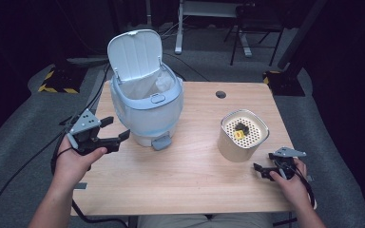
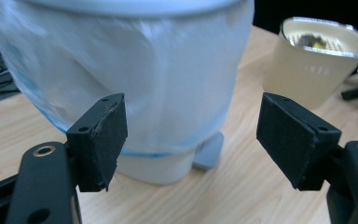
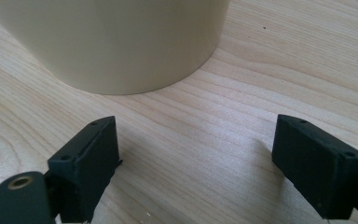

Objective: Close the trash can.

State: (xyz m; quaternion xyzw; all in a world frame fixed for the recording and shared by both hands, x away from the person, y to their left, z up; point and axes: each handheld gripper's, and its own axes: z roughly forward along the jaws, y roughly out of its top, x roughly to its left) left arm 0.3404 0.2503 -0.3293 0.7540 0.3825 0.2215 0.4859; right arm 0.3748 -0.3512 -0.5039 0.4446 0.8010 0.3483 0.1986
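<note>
Seen from above, left to right across a pale wooden surface [image 1: 185,166] on grey carpet.

At the left edge, left tongs [image 1: 115,129] raised off the wood in a hand, spread wide with nothing between the pads, pointed at the side of a white pedal bin [image 1: 146,111]. Bare wood in the gap between pad tips and bin wall. In the left gripper view, the bin's cloudy wall [image 2: 135,79] looming just beyond the two black pads [image 2: 103,140], the grey foot pedal [image 2: 208,151] jutting out at its base.

Left of centre, the bin upright near the far edge, lid [image 1: 134,53] flipped up and back, a white liner [image 1: 148,86] showing inside the mouth. A broad stretch of open wood in front of it, reaching to the near edge and across to the right.

Right of centre, a cream canister [image 1: 242,135] with a perforated top, something small, dark and yellow [image 1: 240,131] lying on that top. A round cable hole [image 1: 221,94] in the surface behind it, near the far edge.

At the right, close to the near corner, right tongs [image 1: 261,171] low over the wood, spread wide and holding nothing. In the right gripper view, the canister's curved base [image 3: 121,56] just ahead of the pads [image 3: 91,163], bare grain between them.
</note>
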